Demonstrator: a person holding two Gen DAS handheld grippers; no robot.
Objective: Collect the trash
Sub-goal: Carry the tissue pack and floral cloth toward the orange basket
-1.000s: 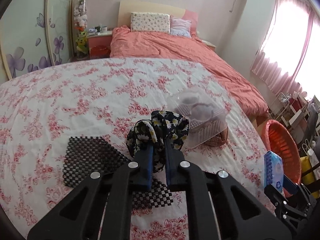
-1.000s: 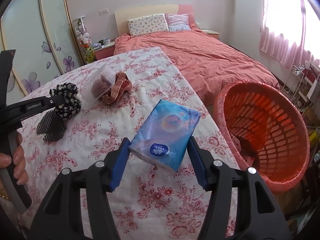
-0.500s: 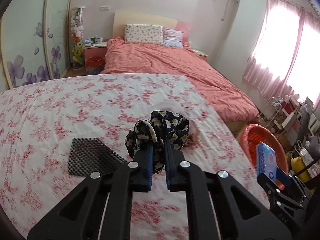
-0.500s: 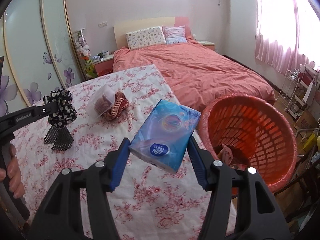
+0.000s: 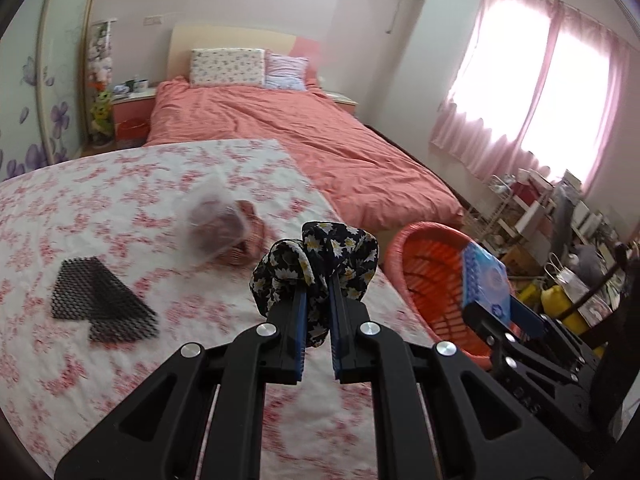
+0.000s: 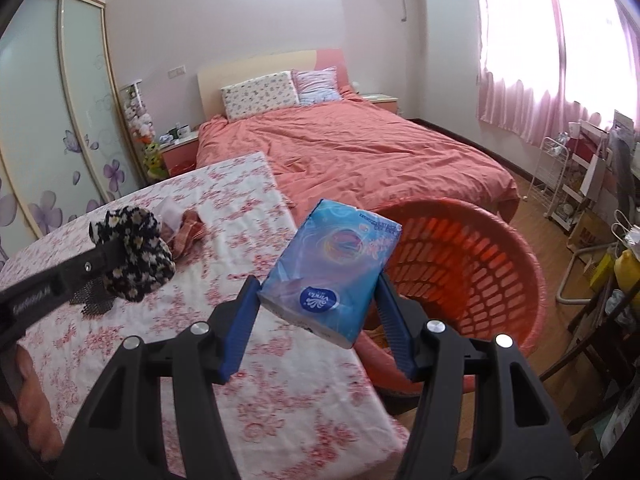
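Note:
My left gripper (image 5: pixel 318 300) is shut on a black daisy-print scrunchie (image 5: pixel 316 268) and holds it above the table's right edge; it also shows in the right wrist view (image 6: pixel 136 256). My right gripper (image 6: pixel 316 300) is shut on a blue tissue pack (image 6: pixel 332 268), held over the table edge beside the orange basket (image 6: pixel 480 264). In the left wrist view the pack (image 5: pixel 486 280) hangs over the basket (image 5: pixel 432 276). A clear plastic container (image 5: pixel 214 224), a checked cloth (image 5: pixel 250 240) and a black mesh piece (image 5: pixel 100 300) lie on the floral tablecloth (image 5: pixel 120 208).
A bed with a salmon cover (image 6: pixel 360 148) lies beyond the table. A wardrobe with flower doors (image 6: pixel 60 128) stands at left. A white rack (image 6: pixel 560 184), bags and a yellow bottle (image 6: pixel 624 268) crowd the right side below the pink curtains.
Both grippers have lifted and swung right toward the basket, each keeping its load. The tissue pack now hangs at the basket's rim.

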